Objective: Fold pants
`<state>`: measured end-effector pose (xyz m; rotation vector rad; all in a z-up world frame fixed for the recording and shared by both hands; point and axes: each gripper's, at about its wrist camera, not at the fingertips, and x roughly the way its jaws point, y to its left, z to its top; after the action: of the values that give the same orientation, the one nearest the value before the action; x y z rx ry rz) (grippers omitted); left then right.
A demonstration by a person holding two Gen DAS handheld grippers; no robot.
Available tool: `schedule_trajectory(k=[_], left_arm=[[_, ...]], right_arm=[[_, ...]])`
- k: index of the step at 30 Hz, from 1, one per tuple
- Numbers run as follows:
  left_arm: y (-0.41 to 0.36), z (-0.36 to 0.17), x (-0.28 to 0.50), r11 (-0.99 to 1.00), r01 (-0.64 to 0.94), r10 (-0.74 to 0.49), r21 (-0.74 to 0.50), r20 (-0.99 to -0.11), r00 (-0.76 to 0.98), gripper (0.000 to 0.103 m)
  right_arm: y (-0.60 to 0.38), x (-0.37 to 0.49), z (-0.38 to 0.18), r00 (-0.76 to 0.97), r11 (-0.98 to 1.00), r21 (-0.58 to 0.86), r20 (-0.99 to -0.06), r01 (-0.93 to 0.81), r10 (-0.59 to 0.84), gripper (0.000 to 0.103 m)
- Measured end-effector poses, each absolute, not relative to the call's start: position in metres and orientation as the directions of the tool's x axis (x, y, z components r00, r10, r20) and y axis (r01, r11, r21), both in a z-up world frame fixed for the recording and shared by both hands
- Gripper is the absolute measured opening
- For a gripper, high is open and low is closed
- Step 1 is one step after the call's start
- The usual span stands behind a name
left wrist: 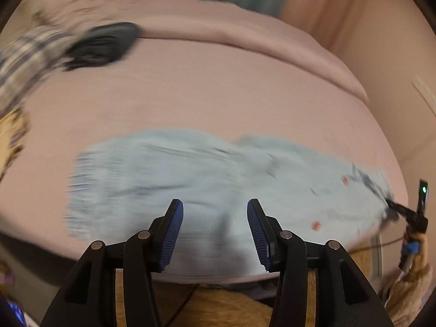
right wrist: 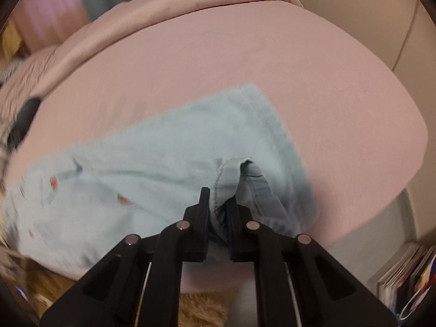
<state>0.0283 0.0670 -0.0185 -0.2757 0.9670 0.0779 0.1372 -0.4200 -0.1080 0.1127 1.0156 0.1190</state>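
One broad bed under a pink sheet fills both views, with a rolled pink cover along its far side and a dark object, too blurred to name, lying near that cover. Spread across the near half of the bed are the pants, pale blue denim with a few small red marks, lying mostly flat with their length running from side to side and one hemmed end toward the right. Judging from the way they drape and bunch, they are soft and limp, light enough for one grip to lift an end yet prone to sag and crease in the middle, so the stitched hems and seams look like the firmest places to take hold, since thicker cloth is less likely to slip out of a pinch. The right gripper has its jaws pressed together on a raised fold of hemmed denim at the near right end of the pants, the cloth standing up in a small peak between them. The left gripper hovers above the middle of the pants with its jaws spread and nothing between them; its ribbed blue pads are clear of the fabric. At the right edge of the left wrist view the other tool shows at the garment's end, with a sleeve behind it.
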Motion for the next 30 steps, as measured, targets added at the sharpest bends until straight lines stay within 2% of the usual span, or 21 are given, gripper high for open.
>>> schedule_trajectory(k=[4, 8, 10, 12, 14, 16, 17, 19, 20, 25, 30], left_arm=[[0.025, -0.040, 0.053, 0.983, -0.093, -0.087, -0.160, -0.842, 0.532, 0.048], [0.013, -0.066, 0.070, 0.977, -0.088, -0.131, -0.194, -0.873, 0.471, 0.048], [0.011, -0.084, 0.073, 0.976, -0.109, -0.126, -0.191, -0.892, 0.435, 0.048], [0.008, -0.090, 0.067, 0.978, -0.100, -0.117, -0.182, -0.881, 0.458, 0.048], [0.004, -0.089, 0.064, 0.983, -0.088, -0.103, -0.163, -0.875, 0.472, 0.048], [0.001, -0.090, 0.064, 0.985, -0.086, -0.089, -0.147, -0.877, 0.473, 0.048], [-0.001, -0.090, 0.064, 0.986, -0.084, -0.085, -0.141, -0.878, 0.472, 0.048], [-0.004, -0.090, 0.064, 0.988, -0.082, -0.079, -0.133, -0.878, 0.472, 0.048], [-0.005, -0.091, 0.065, 0.987, -0.082, -0.080, -0.134, -0.878, 0.472, 0.048], [-0.001, -0.089, 0.068, 0.983, -0.095, -0.096, -0.156, -0.884, 0.458, 0.048], [-0.002, -0.085, 0.071, 0.981, -0.099, -0.105, -0.168, -0.883, 0.457, 0.048]], right_arm=[[-0.419, 0.117, -0.111, 0.554, 0.985, 0.151, -0.815, -0.082, 0.171, 0.010], [-0.436, 0.121, -0.112, 0.533, 0.966, 0.253, -0.811, -0.051, 0.241, 0.012], [-0.441, 0.127, -0.109, 0.526, 0.960, 0.277, -0.812, -0.031, 0.252, 0.019], [-0.438, 0.136, -0.100, 0.543, 0.958, 0.285, -0.802, -0.018, 0.249, 0.045], [-0.439, 0.150, -0.093, 0.550, 0.951, 0.309, -0.790, -0.023, 0.270, 0.051], [-0.443, 0.164, -0.093, 0.543, 0.938, 0.346, -0.788, 0.000, 0.290, 0.051], [-0.444, 0.168, -0.095, 0.531, 0.932, 0.362, -0.793, 0.017, 0.298, 0.050], [-0.446, 0.178, -0.101, 0.505, 0.938, 0.345, -0.818, 0.047, 0.275, 0.013], [-0.444, 0.184, -0.100, 0.511, 0.951, 0.303, -0.828, 0.059, 0.232, 0.006], [-0.443, 0.201, -0.063, 0.622, 0.950, 0.308, -0.754, 0.051, 0.211, 0.006], [-0.424, 0.236, -0.058, 0.622, 0.975, 0.220, -0.766, 0.021, 0.159, 0.006]])
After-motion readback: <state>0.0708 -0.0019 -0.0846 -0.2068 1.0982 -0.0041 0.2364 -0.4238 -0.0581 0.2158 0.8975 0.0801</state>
